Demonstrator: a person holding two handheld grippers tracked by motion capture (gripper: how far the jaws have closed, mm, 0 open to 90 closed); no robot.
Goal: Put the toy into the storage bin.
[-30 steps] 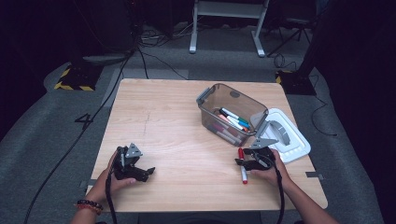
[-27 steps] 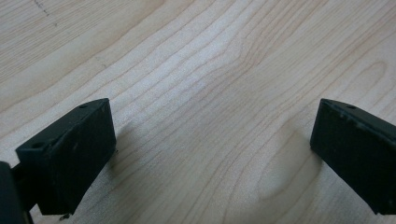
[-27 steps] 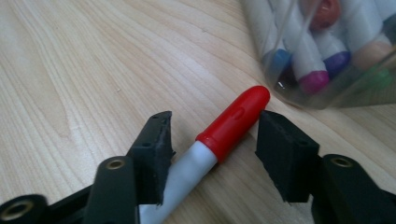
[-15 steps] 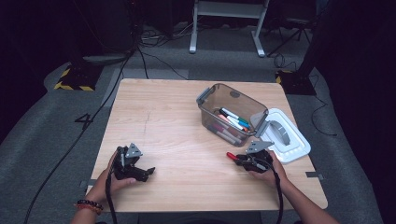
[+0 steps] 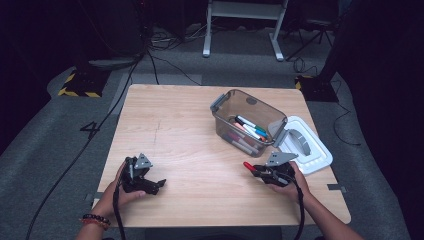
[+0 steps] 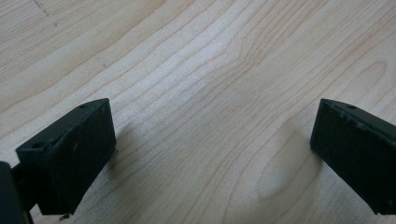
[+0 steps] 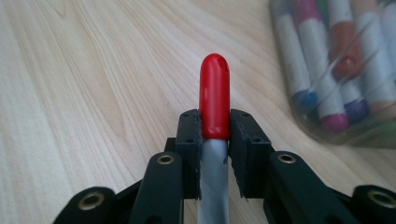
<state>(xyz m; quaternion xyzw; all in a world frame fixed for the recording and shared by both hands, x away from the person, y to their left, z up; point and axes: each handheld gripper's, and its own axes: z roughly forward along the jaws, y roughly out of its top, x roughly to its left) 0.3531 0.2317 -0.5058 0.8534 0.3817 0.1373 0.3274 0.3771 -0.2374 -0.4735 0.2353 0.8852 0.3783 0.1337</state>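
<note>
R gripper [image 7: 215, 128] jaws clamping red-capped marker [image 7: 214, 95], near right of surface [image 5: 190, 125].
Grip is sitting right at the cap/barrel join, so cap could be popping off or marker pivoting en route to the bin [image 5: 248, 107]. Long axis is running along jaws, cap pointing left. L gripper [image 6: 210, 154] idling w/ jaws open, empty.

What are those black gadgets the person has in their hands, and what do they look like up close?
Each is a handheld black gripper: the left gripper and right gripper both carry a grey three-cornered plate on top and trail a black cable. The jaws are blocky black pads; brass-coloured rivets join the right one's linkage. The left wrist wears a dark beaded bracelet.
</note>
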